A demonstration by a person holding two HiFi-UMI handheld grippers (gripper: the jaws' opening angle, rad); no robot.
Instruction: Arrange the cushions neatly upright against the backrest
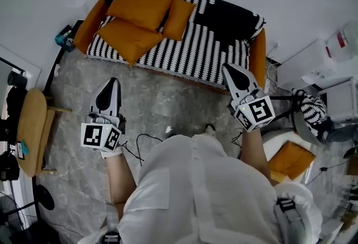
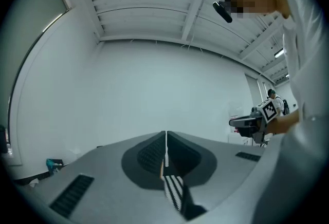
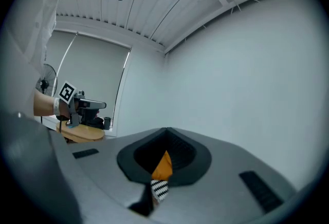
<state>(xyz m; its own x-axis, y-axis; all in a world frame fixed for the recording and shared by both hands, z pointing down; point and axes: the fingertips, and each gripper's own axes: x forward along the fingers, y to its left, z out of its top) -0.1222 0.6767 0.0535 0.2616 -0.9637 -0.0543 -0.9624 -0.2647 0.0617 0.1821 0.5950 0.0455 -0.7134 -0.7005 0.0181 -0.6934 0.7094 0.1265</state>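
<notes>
Left gripper (image 1: 112,84): jaws pressed together, nothing between them; lower left of centre in the head view, nose towards the sofa (image 1: 184,52).
Right gripper (image 1: 229,68): jaws likewise closed and empty; right of centre, nose over the sofa's right front corner.
Cushions: three orange ones bunched at the sofa's left end, upper left of the frame: large cushion (image 1: 140,4) against the backrest (image 1: 224,10), flat cushion (image 1: 130,37) on the seat before it, small cushion (image 1: 179,17) leaning alongside.
Relative to claws: well apart from both, nearer the left one; above it in the frame.
Risk: closed jaws would only shove a cushion; pinching a mere corner could let it sag or topple the neighbours.
</notes>
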